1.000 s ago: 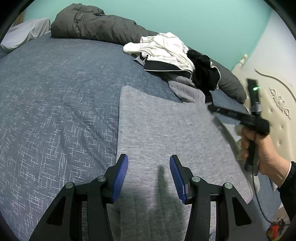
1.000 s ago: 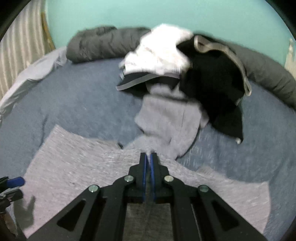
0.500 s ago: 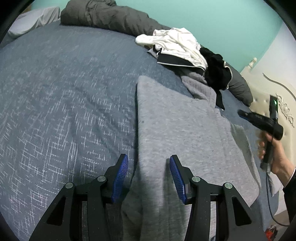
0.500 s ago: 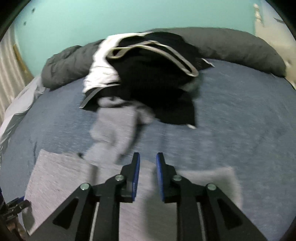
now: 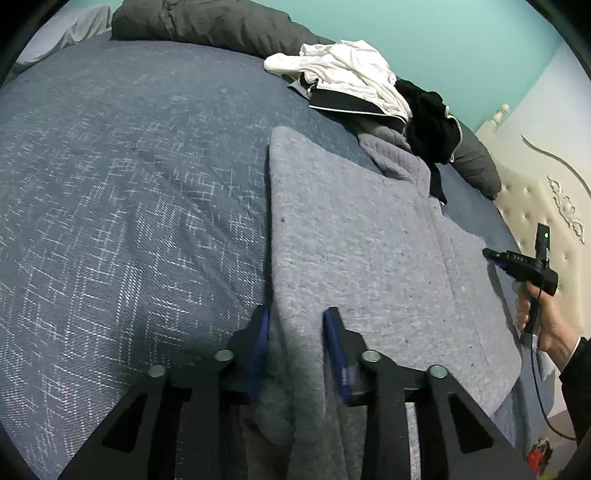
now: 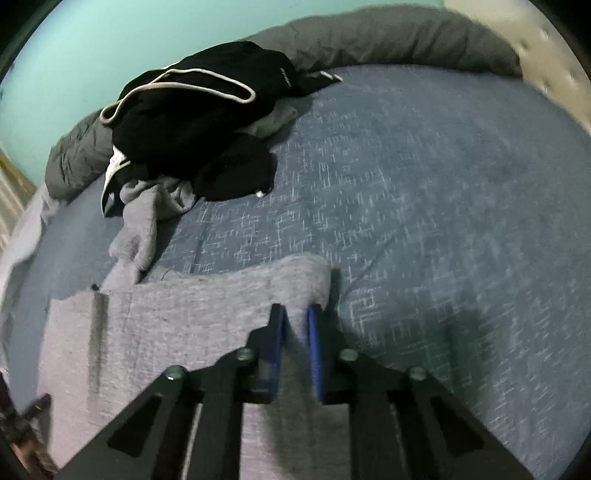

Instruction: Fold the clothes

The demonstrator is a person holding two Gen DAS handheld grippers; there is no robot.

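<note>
A light grey garment lies spread flat on the blue bed cover. My left gripper is open at its near left edge, and a ridge of the cloth stands between the blue pads. My right gripper is open by a narrow gap over the garment, at its far right corner. In the left wrist view a hand holds the right gripper just over the garment's right edge. One grey sleeve runs back toward the pile.
A pile of clothes sits at the far side of the bed, with a white piece and a black piece on top. A dark grey duvet lies along the wall, and a cream headboard stands to the right.
My right gripper was shut a second ago and has opened, moving right to the garment's corner. My left gripper shifted to the garment's left edge and its fingers have narrowed.
</note>
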